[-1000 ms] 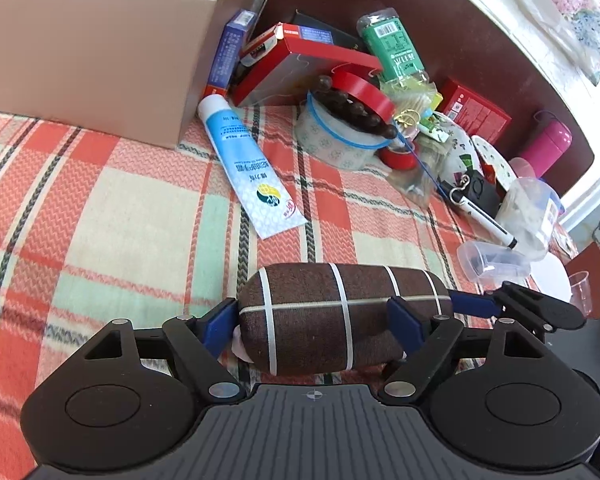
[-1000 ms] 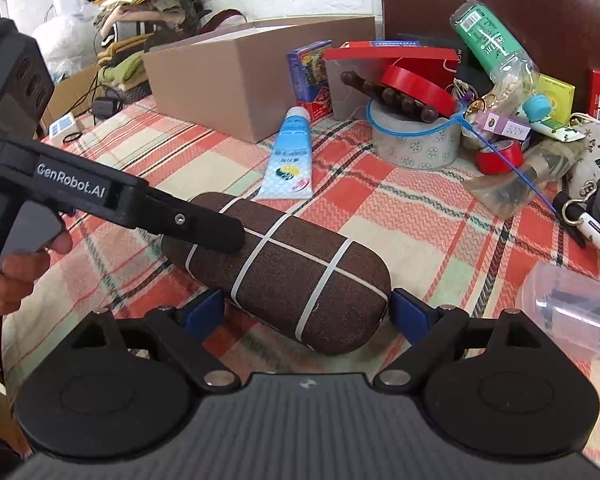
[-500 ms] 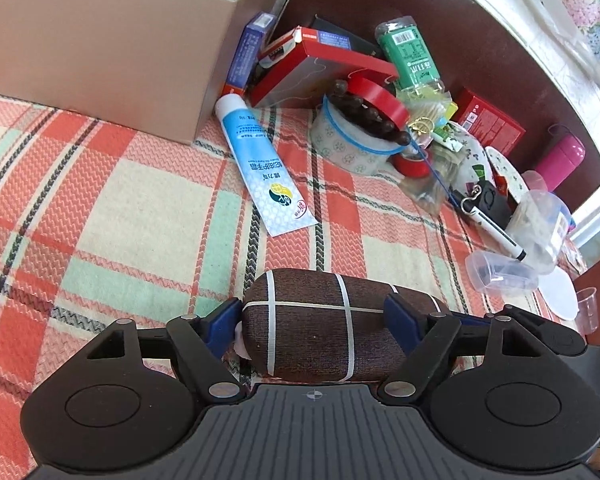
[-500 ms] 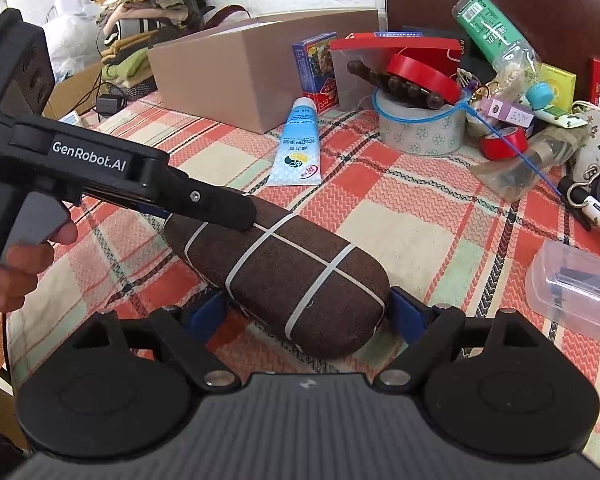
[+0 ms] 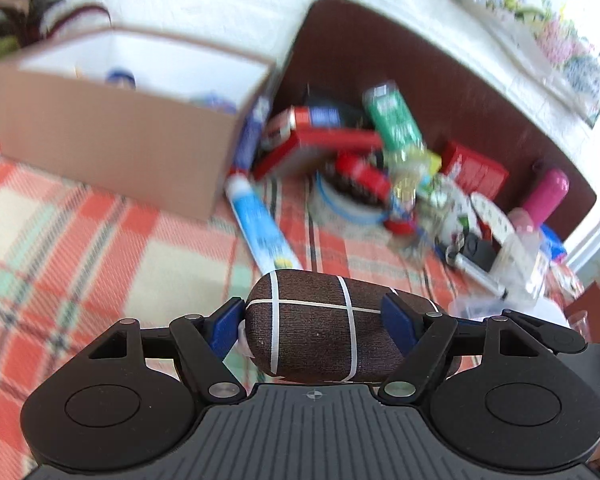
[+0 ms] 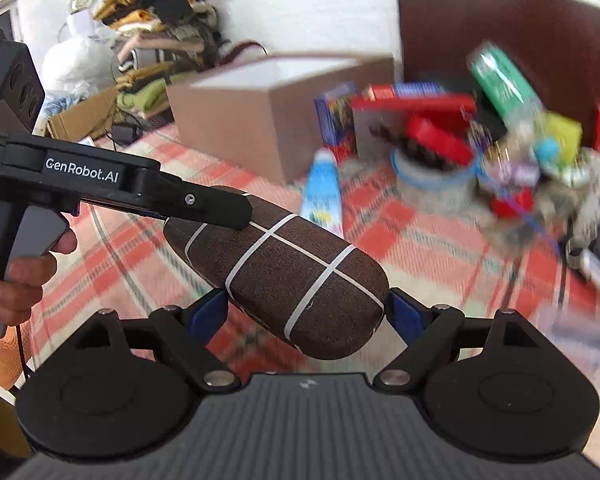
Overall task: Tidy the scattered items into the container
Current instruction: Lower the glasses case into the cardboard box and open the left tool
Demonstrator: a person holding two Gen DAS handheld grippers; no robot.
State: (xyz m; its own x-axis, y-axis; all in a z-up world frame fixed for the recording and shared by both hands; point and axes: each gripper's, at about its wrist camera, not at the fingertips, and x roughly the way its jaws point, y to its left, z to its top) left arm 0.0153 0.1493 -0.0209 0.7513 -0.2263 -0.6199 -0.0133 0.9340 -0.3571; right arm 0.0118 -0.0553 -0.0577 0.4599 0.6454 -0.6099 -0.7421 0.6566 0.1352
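A brown fabric case with white stripes (image 5: 320,332) is gripped at both ends and held above the plaid tablecloth. My left gripper (image 5: 314,320) is shut on one end. My right gripper (image 6: 304,314) is shut on the other end of the case (image 6: 276,268). The left gripper's body (image 6: 120,184) shows in the right wrist view, clamping the far end. The open cardboard box (image 5: 116,120) stands at the back left, with a few items inside; it also shows in the right wrist view (image 6: 272,108).
A blue-white tube (image 5: 260,232) lies beside the box. A heap of clutter sits at the back right: red box (image 5: 312,136), green bottle (image 5: 396,120), tape roll (image 5: 344,200), pink bottle (image 5: 548,192), clear plastic containers (image 5: 524,252). A dark headboard (image 5: 440,80) stands behind.
Both grippers have lifted the brown case off the tablecloth and upward. The box's open top has come into view. The background is blurred by the motion.
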